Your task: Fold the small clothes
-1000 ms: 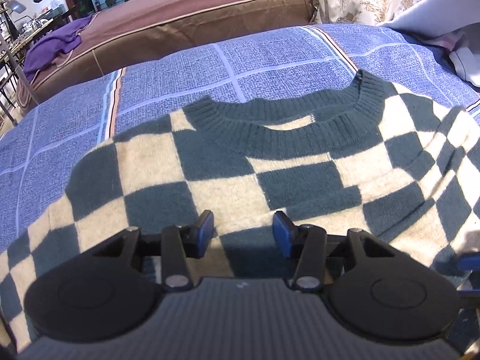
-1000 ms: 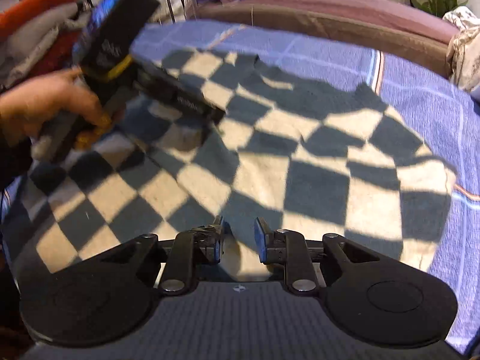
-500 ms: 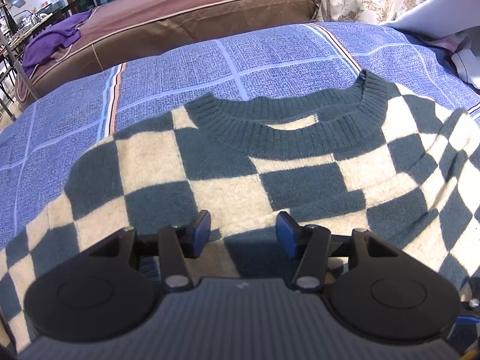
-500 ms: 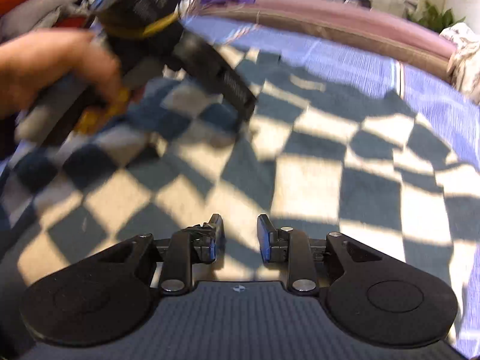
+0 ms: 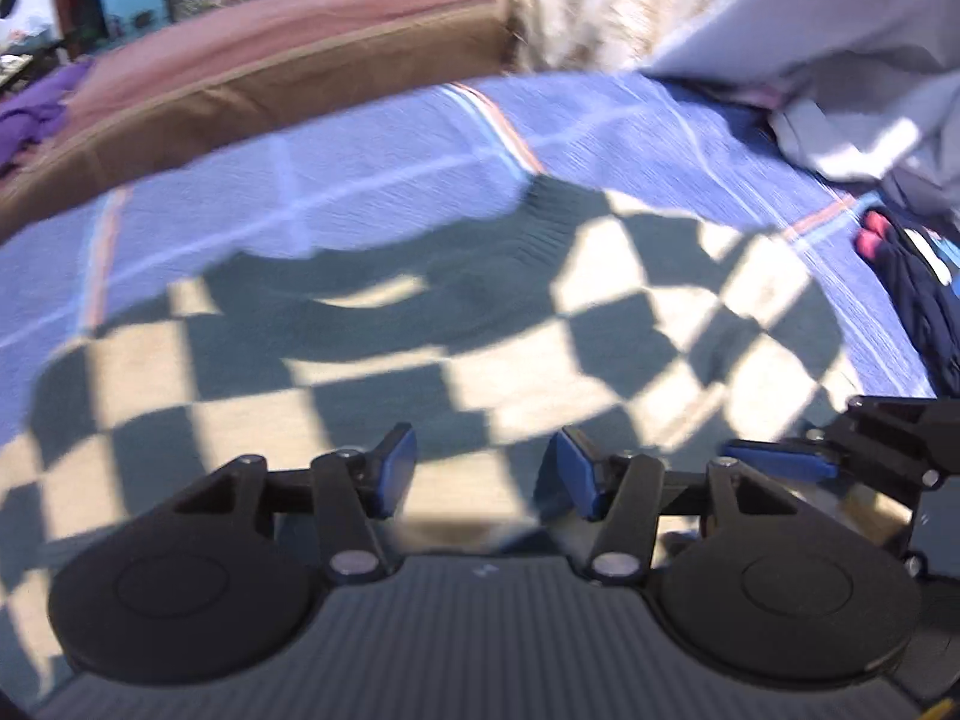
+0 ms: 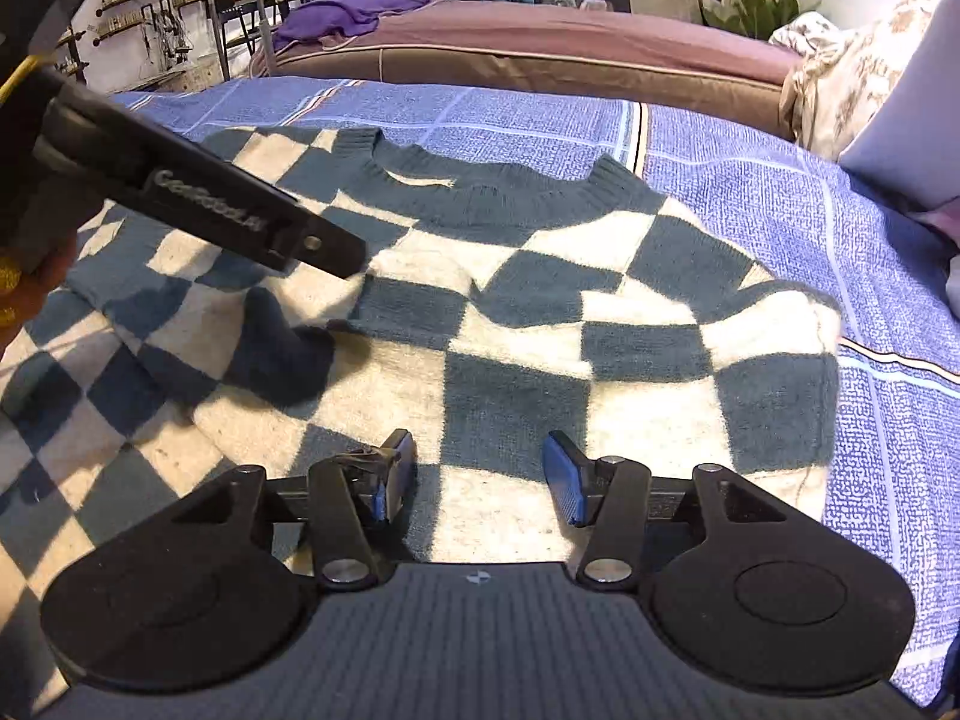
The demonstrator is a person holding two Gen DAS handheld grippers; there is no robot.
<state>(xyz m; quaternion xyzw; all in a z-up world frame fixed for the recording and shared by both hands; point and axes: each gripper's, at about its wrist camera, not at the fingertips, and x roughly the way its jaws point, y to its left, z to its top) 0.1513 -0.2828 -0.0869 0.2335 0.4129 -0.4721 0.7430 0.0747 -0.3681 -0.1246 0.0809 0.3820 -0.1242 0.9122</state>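
Right gripper and left gripper are hovering low over the garment, jaws parted wide, gripping nothing. The checkered knit sweater is lying face-up on the blue plaid bedspread, neckline away, its right side already looking folded inward. Judged step: between folds; next, pinching an edge or the hem cleanly.

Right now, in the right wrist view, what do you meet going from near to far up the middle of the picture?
Right gripper, open → checkered sweater → its dark ribbed collar → blue plaid bedspread → brown cushion
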